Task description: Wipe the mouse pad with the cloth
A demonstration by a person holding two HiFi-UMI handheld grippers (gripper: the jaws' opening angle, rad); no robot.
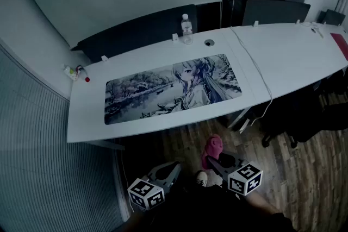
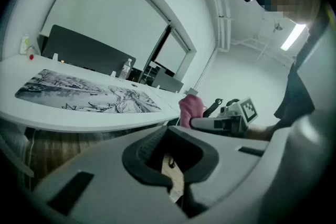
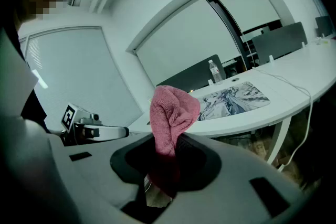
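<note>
The long mouse pad (image 1: 173, 89) with an anime print lies flat on the white table (image 1: 283, 54); it also shows as mouse pad (image 2: 89, 93) and mouse pad (image 3: 233, 99). Both grippers hang low in front of the table, over the floor. My right gripper (image 1: 216, 159) is shut on a pink cloth (image 1: 212, 146), which bunches up out of the jaws as cloth (image 3: 172, 113) in the right gripper (image 3: 168, 157). The left gripper (image 1: 165, 174) sits beside it, left gripper (image 2: 170, 152) shut with nothing between its pads. The cloth (image 2: 190, 110) shows there too.
A water bottle (image 1: 187, 29) and a round grommet (image 1: 209, 42) stand behind the pad. Small bottles (image 1: 73, 72) sit at the table's left corner. A white cable (image 1: 255, 70) crosses the table right of the pad. Dark chairs (image 1: 274, 11) line the far side.
</note>
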